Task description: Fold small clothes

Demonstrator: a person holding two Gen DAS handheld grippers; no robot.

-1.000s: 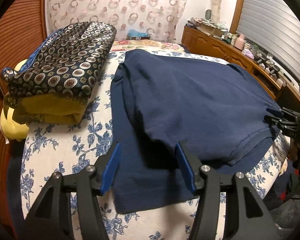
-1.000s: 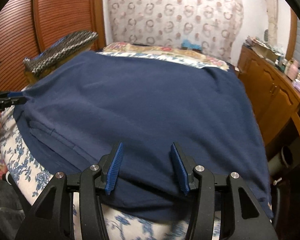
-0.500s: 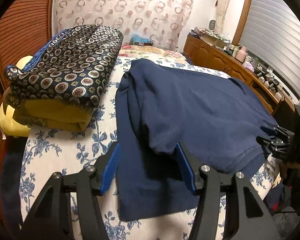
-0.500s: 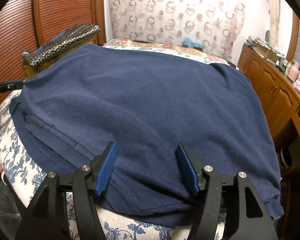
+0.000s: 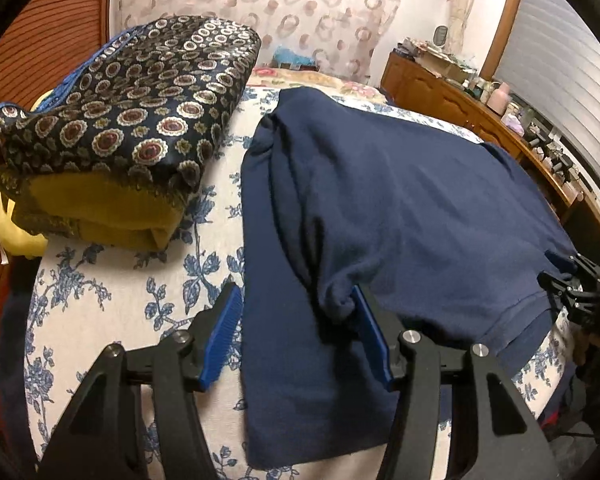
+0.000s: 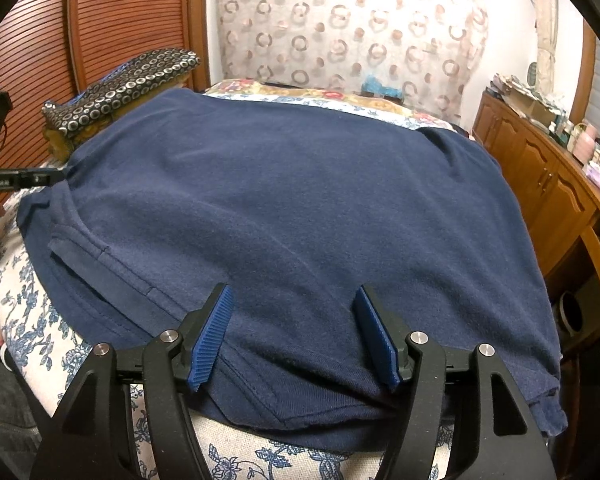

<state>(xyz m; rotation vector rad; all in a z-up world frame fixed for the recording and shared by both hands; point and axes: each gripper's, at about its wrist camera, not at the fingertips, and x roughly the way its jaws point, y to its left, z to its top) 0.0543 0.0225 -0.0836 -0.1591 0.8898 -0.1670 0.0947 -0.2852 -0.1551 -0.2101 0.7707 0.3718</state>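
We see a bed with a blue-floral bedspread [image 5: 112, 300] carrying the navy polo shirt [image 5: 400, 208], spread flat across its near half and partly folded. Left of it lies a folded stack topped by a medallion-print cloth [image 5: 140, 120]. The left gripper [image 5: 296, 340] stands half open over the shirt's left edge, a fabric bunch touching its right pad. The right gripper [image 6: 296, 336] stands open over the hem, gripping nothing.
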